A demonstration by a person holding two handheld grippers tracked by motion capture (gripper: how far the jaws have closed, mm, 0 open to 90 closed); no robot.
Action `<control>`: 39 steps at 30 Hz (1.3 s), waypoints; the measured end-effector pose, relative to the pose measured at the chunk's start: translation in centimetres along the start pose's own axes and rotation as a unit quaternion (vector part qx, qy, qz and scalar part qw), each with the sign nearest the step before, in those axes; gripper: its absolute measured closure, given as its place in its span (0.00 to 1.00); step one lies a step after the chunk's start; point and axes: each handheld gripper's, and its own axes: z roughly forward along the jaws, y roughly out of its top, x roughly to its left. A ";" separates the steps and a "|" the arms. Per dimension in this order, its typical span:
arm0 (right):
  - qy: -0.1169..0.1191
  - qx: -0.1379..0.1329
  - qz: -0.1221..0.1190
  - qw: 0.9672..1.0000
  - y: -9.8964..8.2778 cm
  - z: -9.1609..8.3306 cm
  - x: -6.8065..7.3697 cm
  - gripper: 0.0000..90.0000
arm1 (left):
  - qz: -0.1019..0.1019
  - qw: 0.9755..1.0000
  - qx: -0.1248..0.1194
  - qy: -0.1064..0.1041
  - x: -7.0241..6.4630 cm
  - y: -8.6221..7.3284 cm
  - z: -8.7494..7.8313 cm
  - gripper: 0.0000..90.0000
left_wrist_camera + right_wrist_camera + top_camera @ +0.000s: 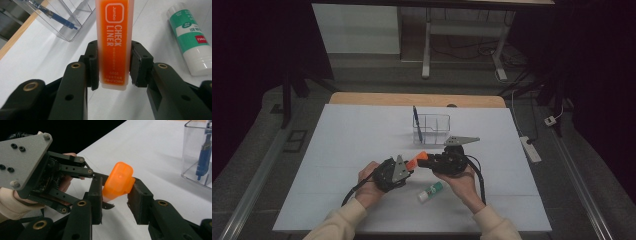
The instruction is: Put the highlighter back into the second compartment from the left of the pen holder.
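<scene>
An orange highlighter [416,160] labelled Check Liner [113,42] is held above the white table between both hands. My left gripper [409,165] is shut on its body, both pads pressing its sides [113,67]. My right gripper [425,159] faces it from the right. In the right gripper view the highlighter's orange cap end [118,180] sits between my right gripper's [116,197] pads and touches both. The left gripper's grey plate [22,157] and the hand behind it show at the left of that view.
A green-and-white glue stick [430,192] [191,37] lies on the table in front of the hands. Behind them stands a clear divided box [432,129] [197,152] with a blue pen [416,120] [56,16] upright in it. The white table top [337,150] has free room on the left.
</scene>
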 end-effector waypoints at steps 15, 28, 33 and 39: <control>-0.004 -0.011 0.007 1.000 -0.2 0.3 0.1 0.72 | 0.016 0.999 0.008 0.027 -0.7 0.2 0.4 0.70; -0.001 -0.026 0.019 0.999 -0.4 0.1 -0.4 0.77 | 0.016 1.000 0.003 0.011 -0.8 0.3 0.5 0.67; -0.008 -0.033 0.017 0.999 -0.4 -0.1 -0.5 0.78 | 0.002 1.000 -0.004 -0.002 -0.6 0.2 0.4 0.58; -0.020 -0.044 0.018 0.999 -0.4 -0.6 -0.8 0.78 | -0.019 1.000 -0.010 -0.012 -0.1 0.1 0.1 0.51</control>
